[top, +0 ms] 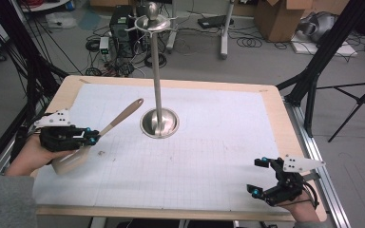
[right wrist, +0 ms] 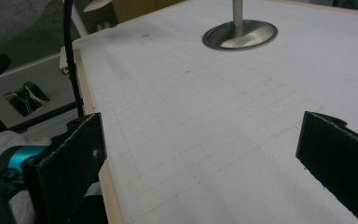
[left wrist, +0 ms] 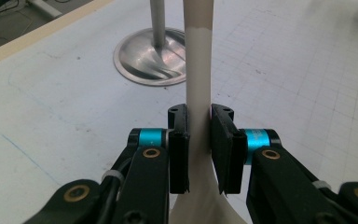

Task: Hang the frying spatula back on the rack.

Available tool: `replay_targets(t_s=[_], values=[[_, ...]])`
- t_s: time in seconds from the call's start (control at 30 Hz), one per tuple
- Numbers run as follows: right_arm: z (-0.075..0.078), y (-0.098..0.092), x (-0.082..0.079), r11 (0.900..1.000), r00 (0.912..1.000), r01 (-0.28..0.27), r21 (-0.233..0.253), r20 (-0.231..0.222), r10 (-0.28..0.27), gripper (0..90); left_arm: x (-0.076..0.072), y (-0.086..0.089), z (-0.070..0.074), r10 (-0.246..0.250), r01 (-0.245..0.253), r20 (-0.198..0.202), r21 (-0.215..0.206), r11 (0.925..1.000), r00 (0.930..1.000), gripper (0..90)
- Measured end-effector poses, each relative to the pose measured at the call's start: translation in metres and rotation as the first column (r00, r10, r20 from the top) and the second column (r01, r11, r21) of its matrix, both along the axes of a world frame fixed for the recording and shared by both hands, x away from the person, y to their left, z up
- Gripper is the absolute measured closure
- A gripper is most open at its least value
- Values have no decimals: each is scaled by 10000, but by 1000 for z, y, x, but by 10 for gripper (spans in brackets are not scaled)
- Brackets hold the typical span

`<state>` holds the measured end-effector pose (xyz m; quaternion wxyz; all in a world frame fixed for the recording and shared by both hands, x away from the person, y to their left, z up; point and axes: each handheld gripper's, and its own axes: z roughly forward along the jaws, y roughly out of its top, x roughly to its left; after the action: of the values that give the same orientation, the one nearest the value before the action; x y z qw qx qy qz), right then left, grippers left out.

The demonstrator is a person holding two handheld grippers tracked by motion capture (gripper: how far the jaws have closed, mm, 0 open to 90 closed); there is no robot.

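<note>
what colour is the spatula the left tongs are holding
Pale beige blade and neck, light brown handle end: the spatula, clamped in the left tongs. High view shows it best.

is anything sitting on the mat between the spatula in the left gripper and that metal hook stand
Nothing visible: the left gripper is shut on the beige spatula, and bare gridded white mat lies between it and the tall steel hook stand.

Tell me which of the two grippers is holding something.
The left gripper, clamped on the beige spatula at its neck; the right gripper hangs open, holding nothing.
</note>
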<state>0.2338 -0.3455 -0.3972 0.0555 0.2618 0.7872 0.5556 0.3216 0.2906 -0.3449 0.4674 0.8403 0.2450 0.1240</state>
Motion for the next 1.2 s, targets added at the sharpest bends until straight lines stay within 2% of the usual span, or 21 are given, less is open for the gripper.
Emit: replay_targets(t_s=[0.13, 0.3, 0.43, 0.67, 0.8, 0.97, 1.2], values=[[-2, 4, 3, 9999, 9999, -110, -108, -29, 110, 5, 1, 3, 10, -145, 145, 100, -73, 9999, 9998, 771], [-1, 6, 5, 9998, 9998, -207, -34, -4, 207, 5, 2, 7, 21, -117, 117, 195, -7, 9999, 9997, 771], [2, 4, 7, 9996, 9998, -196, 182, 103, 194, 4, 3, 10, 26, -176, 181, 235, -196, 9996, 9996, 771], [5, 0, 11, 9988, 9996, -162, 466, 252, 150, 5, 6, 17, 36, -223, 226, 266, -132, 9997, 9994, 772], [6, 0, 13, 9981, 9997, -196, 579, 174, 186, 4, 7, 20, 44, -288, 290, 272, -49, 9996, 9992, 772], [6, 1, 19, 9978, 9990, -364, 561, 266, 350, 4, 10, 22, 54, -221, 219, 310, 56, 9997, 9993, 772], [3, 2, 27, 9968, 9984, -560, 569, 102, 555, 4, 15, 30, 64, -75, 86, 406, -270, 9996, 9991, 772]])
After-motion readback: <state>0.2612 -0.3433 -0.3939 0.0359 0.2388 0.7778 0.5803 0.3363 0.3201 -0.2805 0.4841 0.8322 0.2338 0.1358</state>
